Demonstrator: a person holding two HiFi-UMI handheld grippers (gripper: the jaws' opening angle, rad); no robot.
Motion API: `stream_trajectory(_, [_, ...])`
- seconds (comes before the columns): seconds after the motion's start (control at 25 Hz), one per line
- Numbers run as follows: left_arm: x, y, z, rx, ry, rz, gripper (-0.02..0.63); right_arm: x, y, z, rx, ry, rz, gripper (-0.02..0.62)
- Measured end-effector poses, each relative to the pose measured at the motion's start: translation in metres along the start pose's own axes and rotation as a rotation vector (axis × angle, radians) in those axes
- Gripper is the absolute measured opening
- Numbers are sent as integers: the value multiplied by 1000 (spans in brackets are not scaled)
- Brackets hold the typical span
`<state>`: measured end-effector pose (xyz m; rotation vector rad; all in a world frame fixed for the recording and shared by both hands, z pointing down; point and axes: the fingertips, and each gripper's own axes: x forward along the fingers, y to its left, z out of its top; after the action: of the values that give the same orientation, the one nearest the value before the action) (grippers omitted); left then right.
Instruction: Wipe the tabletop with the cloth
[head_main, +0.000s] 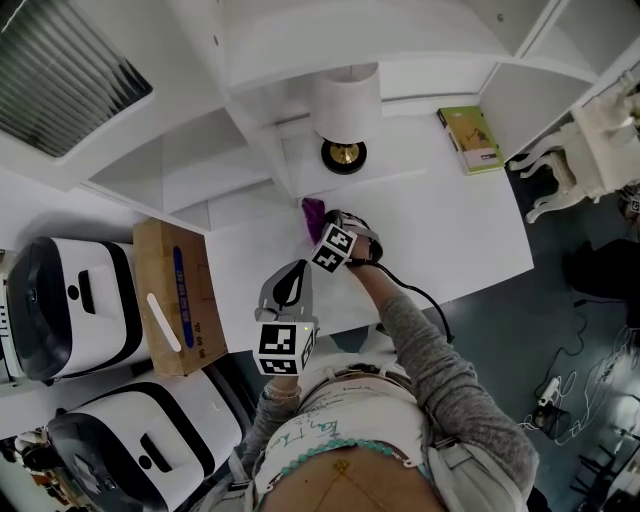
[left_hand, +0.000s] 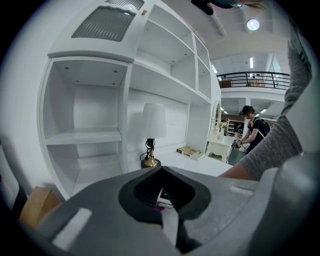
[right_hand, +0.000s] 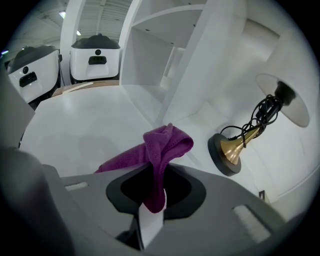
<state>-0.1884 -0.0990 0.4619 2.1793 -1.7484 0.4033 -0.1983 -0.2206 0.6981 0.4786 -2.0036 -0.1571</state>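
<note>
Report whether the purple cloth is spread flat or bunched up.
Bunched: the purple cloth rises in a crumpled fold, pinched in the jaws of the right gripper.

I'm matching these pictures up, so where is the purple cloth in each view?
Head view: cloth just above centre, at the right gripper's tip.
Left gripper view: a purple speck low centre.
Right gripper view: centre, clamped in the jaws.
Shared landmark: the lamp.

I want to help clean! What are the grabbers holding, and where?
The right gripper holds the purple cloth, its jaws pinched on a bunched-up fold. The left gripper holds nothing, jaws together.
</note>
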Motion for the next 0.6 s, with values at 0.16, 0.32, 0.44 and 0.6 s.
stream_trajectory(0.16, [6,-7,3,7,-1,-11,0,-2,-9,-11,8,10,-6,71])
stream_trajectory(0.32, [12,-14,4,11,3,-23,0,-4,-17,-20,15,18,-12,71])
stream_trajectory(0.44, [15,-19,5,15,5,-29,0,-5,-22,-27,17,24,-15,71])
stream_trajectory(0.6, [19,-24,7,20,4,-34,0,-8,-29,-35,23,33,-20,71])
